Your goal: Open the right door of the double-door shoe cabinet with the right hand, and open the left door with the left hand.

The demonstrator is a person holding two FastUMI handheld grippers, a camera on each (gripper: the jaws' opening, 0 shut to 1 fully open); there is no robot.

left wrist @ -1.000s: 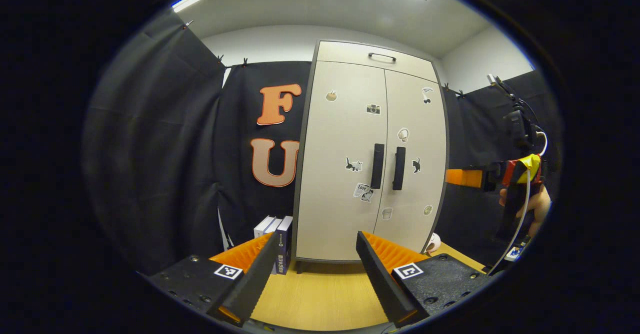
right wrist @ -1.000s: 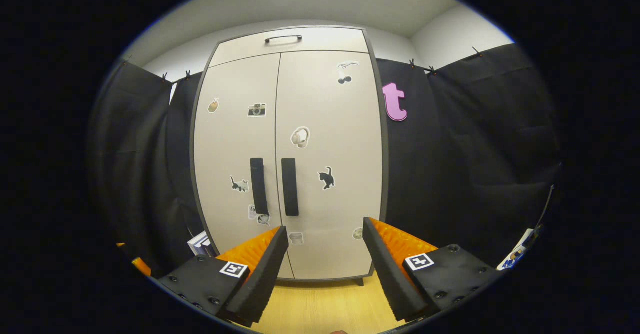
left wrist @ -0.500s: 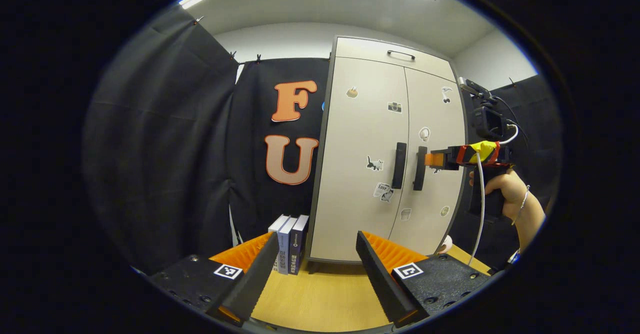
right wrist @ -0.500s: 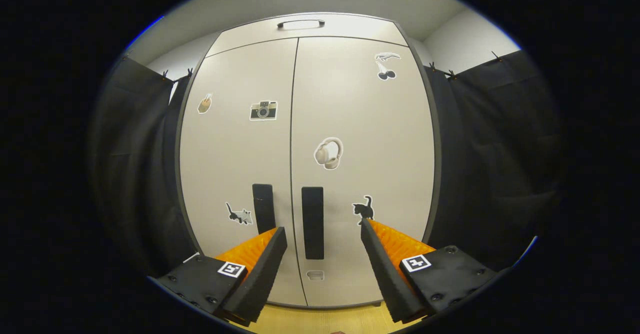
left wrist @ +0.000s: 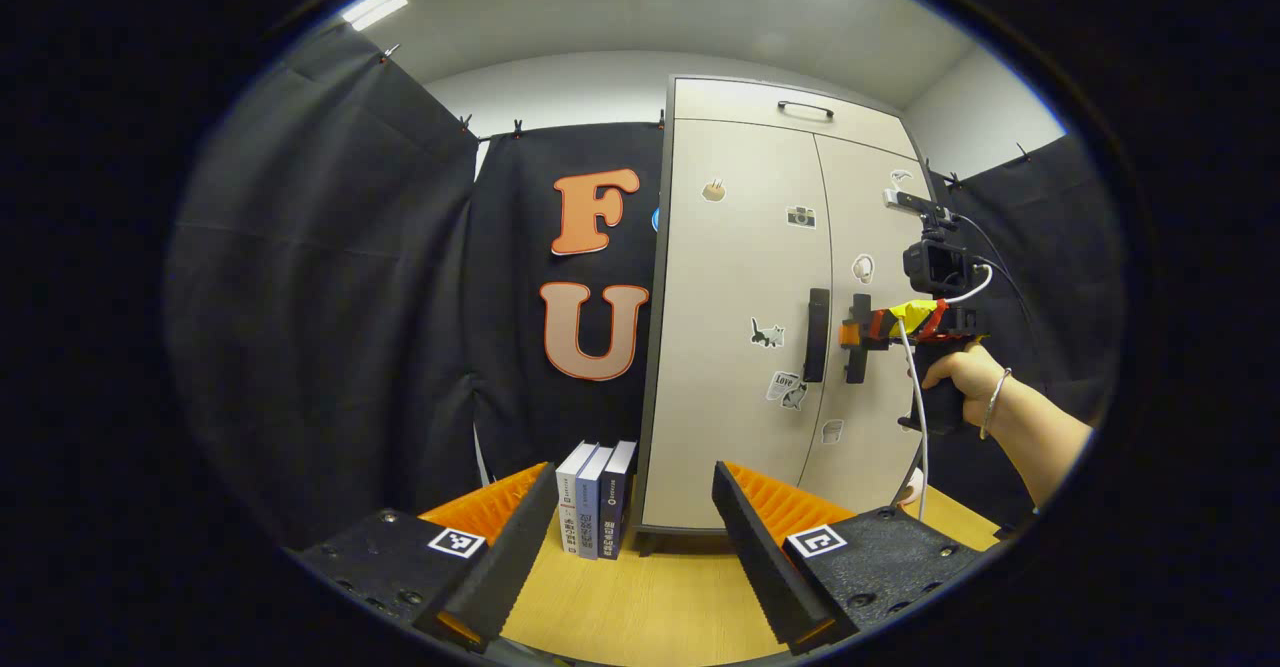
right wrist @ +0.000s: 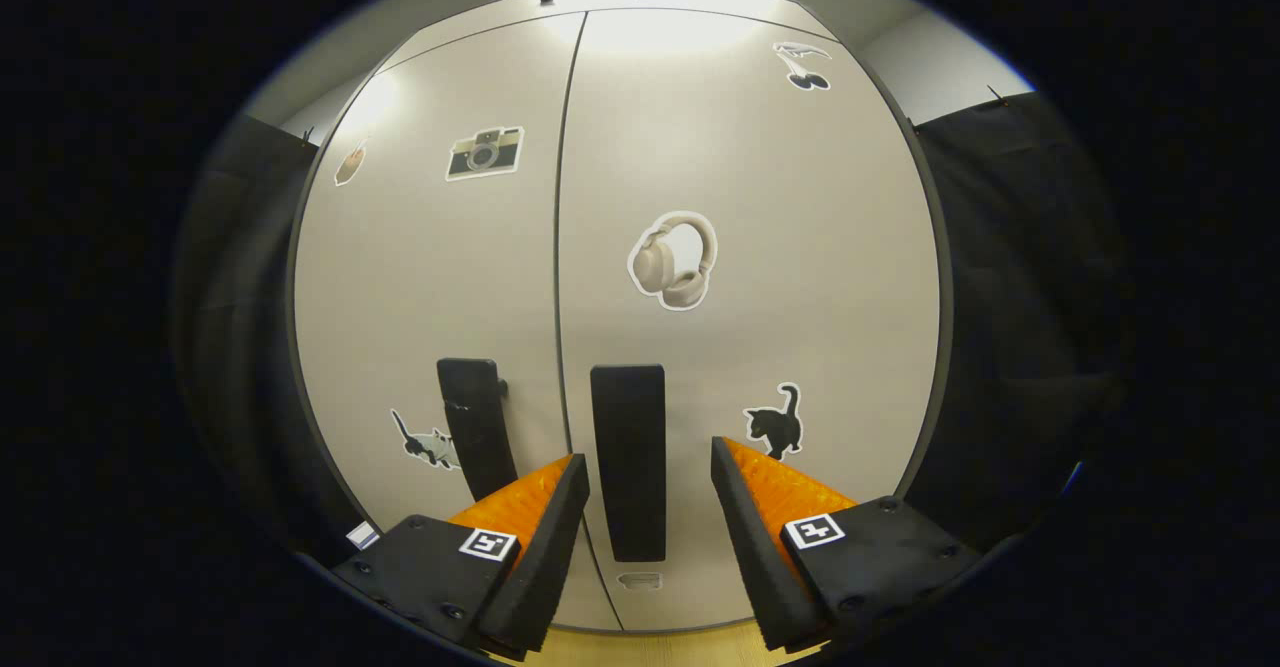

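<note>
Right gripper view: the right tool (right wrist: 648,462) gapes astride the right door handle (right wrist: 628,462), seemingly untouching; the left tool (left wrist: 634,482) hangs released.

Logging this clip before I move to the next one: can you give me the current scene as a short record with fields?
cabinet: shoe cabinet on a wooden surface, both doors shut
right tool: open, fingers either side of the right door handle, not yet closed on it
left tool: open, held back from the cabinet, holding nothing
left door handle: untouched
beside cabinet: three books standing upright at its left
task stage: neither door opened yet
</note>
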